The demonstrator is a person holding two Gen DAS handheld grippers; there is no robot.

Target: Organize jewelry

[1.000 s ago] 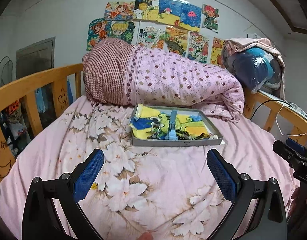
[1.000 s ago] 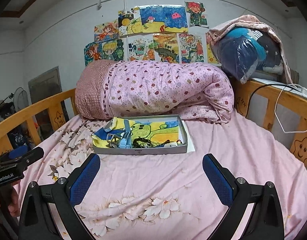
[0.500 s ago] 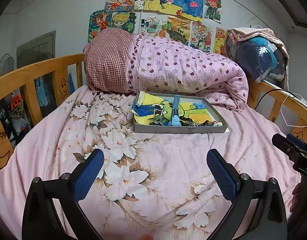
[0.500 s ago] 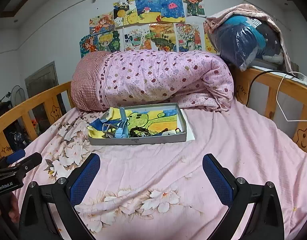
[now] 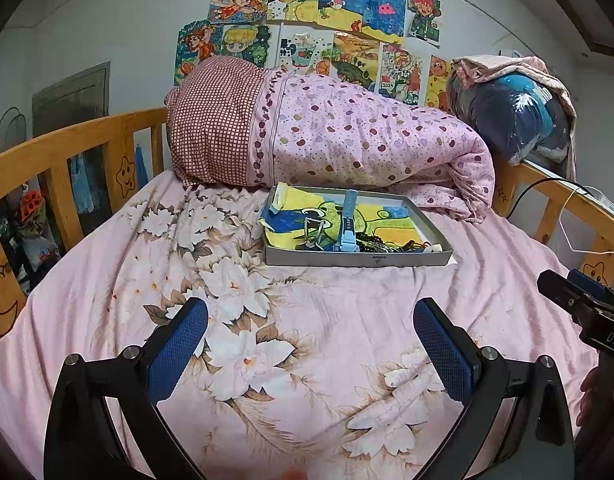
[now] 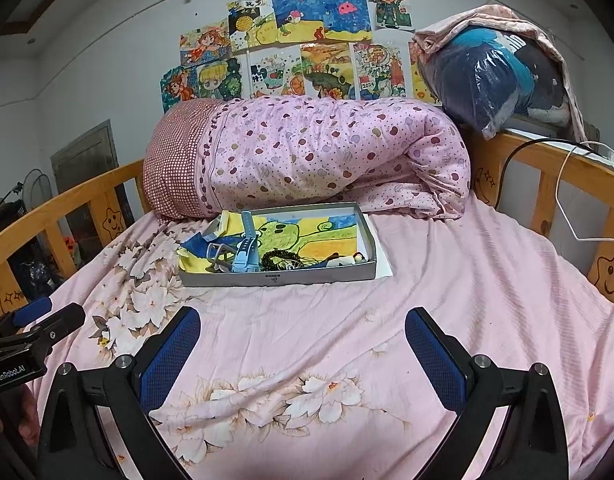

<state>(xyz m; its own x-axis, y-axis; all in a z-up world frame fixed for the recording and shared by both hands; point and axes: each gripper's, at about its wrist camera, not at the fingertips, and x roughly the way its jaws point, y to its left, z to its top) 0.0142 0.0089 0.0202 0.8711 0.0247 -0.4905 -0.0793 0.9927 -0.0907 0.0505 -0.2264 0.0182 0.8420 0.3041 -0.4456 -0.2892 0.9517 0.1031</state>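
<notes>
1. Our left tongs [image 5: 311,340] have black angular arms, each finger faced with a blue, finely textured pad [image 5: 179,354].
2. Silver round screws [image 5: 131,352] sit at the arm joints.
3. Our right tongs [image 6: 303,348] look the same: black frame, blue pads, silver screws.
4. Seen from the right wrist, the left unit's black body carries white lettering, "GenRobot.AI" [image 6: 9,374].

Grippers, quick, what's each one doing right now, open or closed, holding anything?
Left gripper: open, holding nothing, above the bedsheet.
Right gripper: open, holding nothing, short of the tray.
</notes>
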